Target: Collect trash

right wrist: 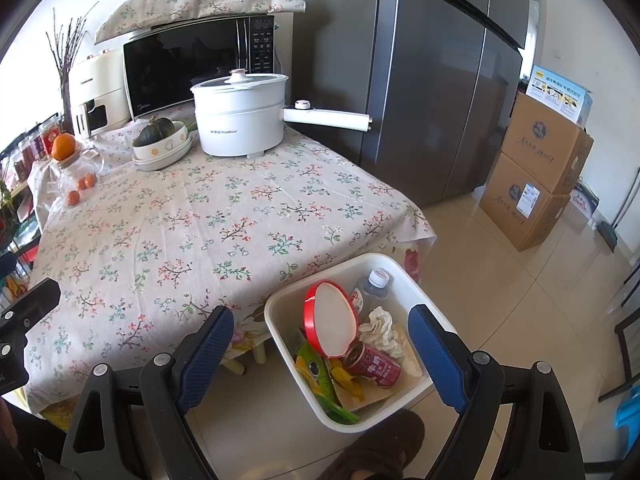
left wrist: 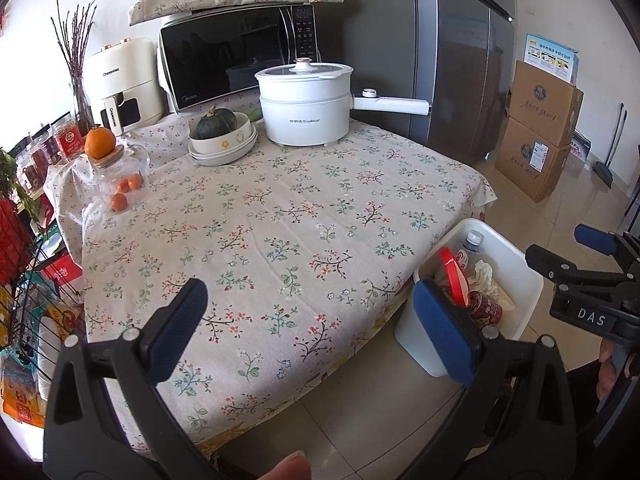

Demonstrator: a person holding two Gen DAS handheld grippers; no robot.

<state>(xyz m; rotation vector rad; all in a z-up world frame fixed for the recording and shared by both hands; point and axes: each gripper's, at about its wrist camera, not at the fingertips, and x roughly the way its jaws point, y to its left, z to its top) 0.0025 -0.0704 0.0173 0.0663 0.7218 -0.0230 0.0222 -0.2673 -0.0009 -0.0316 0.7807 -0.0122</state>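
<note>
A white trash bin (right wrist: 288, 344) stands on the floor by the table's near right corner. In it lie a red-rimmed lid (right wrist: 332, 322), a red can (right wrist: 374, 364), a plastic bottle (right wrist: 374, 284), crumpled tissue (right wrist: 380, 328) and green and yellow wrappers (right wrist: 320, 376). The bin also shows in the left wrist view (left wrist: 516, 280). My right gripper (right wrist: 320, 354) is open and empty, above the bin. My left gripper (left wrist: 316, 328) is open and empty over the table's near edge. The right gripper shows in the left wrist view (left wrist: 560, 252).
The table has a floral cloth (left wrist: 280, 220). At its back stand a white electric pot (left wrist: 308, 104), a bowl with a squash (left wrist: 222, 132), a microwave (left wrist: 236, 60), an air fryer (left wrist: 120, 84) and a jar with oranges (left wrist: 120, 172). A fridge (right wrist: 432, 92) and cardboard boxes (right wrist: 536, 176) stand right. A slipper (right wrist: 376, 452) is by the bin.
</note>
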